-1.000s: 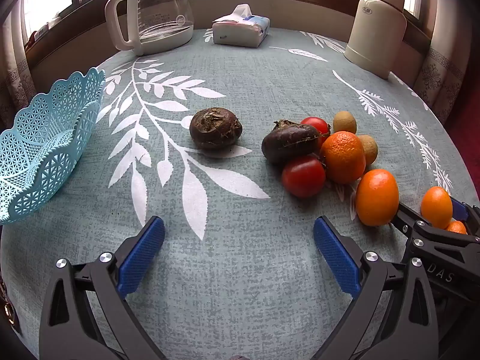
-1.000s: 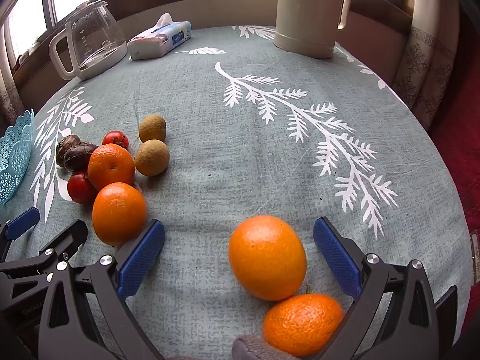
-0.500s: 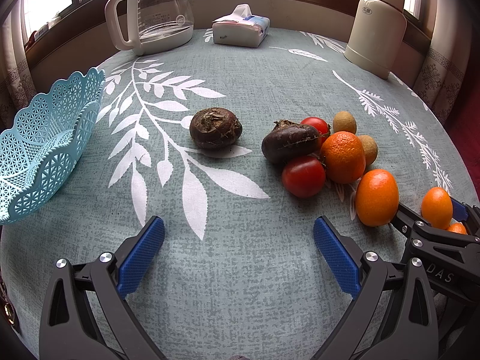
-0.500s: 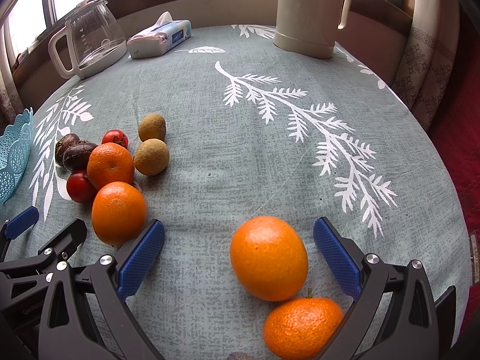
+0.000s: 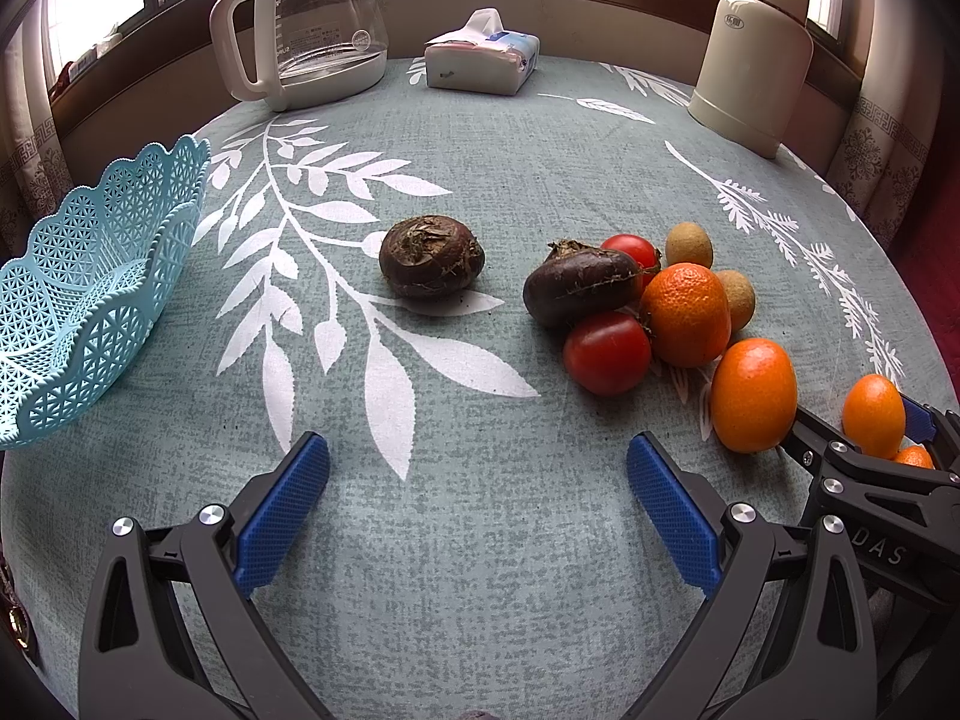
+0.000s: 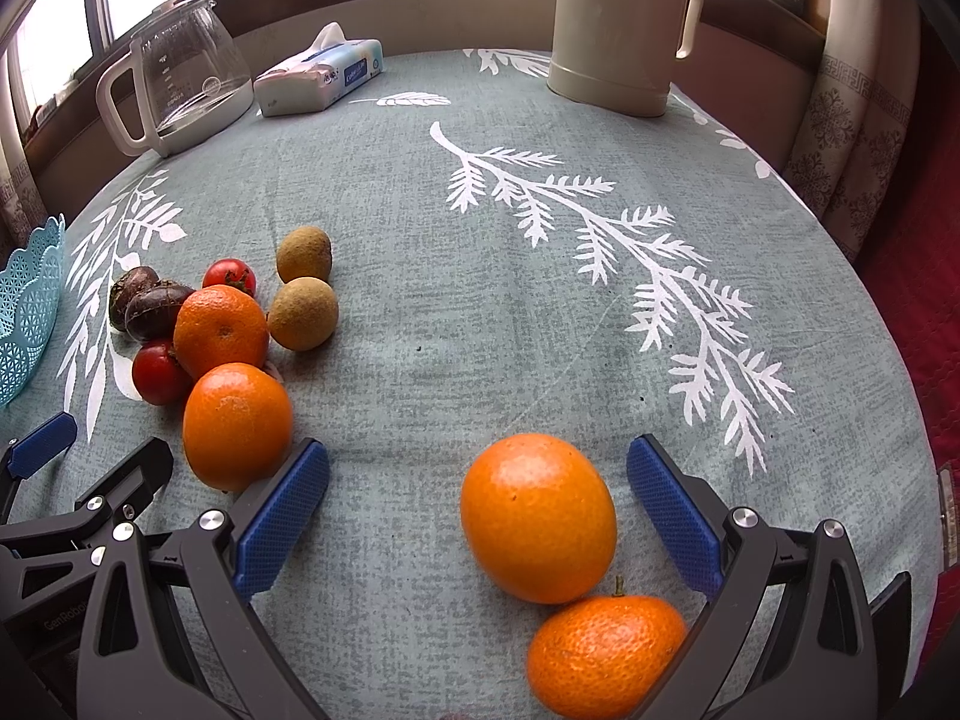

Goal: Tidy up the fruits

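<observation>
Turquoise lattice basket (image 5: 90, 300) shows no fruit inside; every orange (image 6: 538, 517), tomato (image 5: 607, 352) and kiwi lies on the tablecloth, both grippers (image 5: 478, 501) (image 6: 478, 501) released, empty.

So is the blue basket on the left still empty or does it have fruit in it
Empty, as far as shows. The blue basket has only bare lattice inside, though its left part is cut off by the frame. All the fruit lies on the tablecloth.

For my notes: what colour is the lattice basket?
Light blue basket; the left wrist view shows it best.
</observation>
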